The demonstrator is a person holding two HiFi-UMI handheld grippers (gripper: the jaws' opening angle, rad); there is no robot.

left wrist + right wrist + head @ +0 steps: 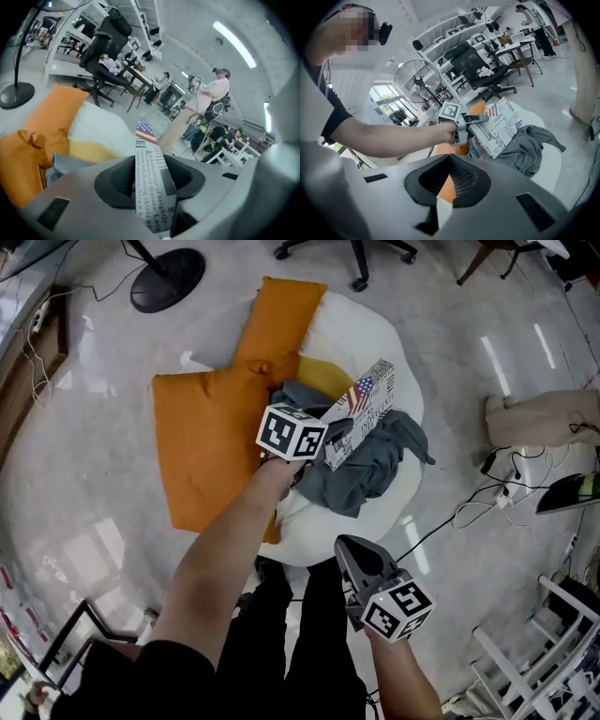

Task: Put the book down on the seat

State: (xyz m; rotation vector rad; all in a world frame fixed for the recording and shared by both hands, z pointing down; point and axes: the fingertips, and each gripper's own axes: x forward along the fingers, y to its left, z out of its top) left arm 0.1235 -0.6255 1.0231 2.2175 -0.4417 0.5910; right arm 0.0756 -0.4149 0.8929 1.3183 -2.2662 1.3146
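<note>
I am in the placing step. My left tongs (335,439) are clamped on the near end of the flat book with a newsprint cover and a flag patch (364,401). The book slants toward the far right above the crumpled grey cloth (380,470), which lies on the round white padded seat (375,334). I cannot tell whether its underside already touches the cloth. Next, I judge, I must lower the book until it lies flat on the seat, and only then let the jaws part and draw back. My left arm is stretched forward over the seat, just right of the orange cushion (202,442). My right tongs (354,554) hang near my body, jaws together on nothing, pointing toward the seat.
</note>
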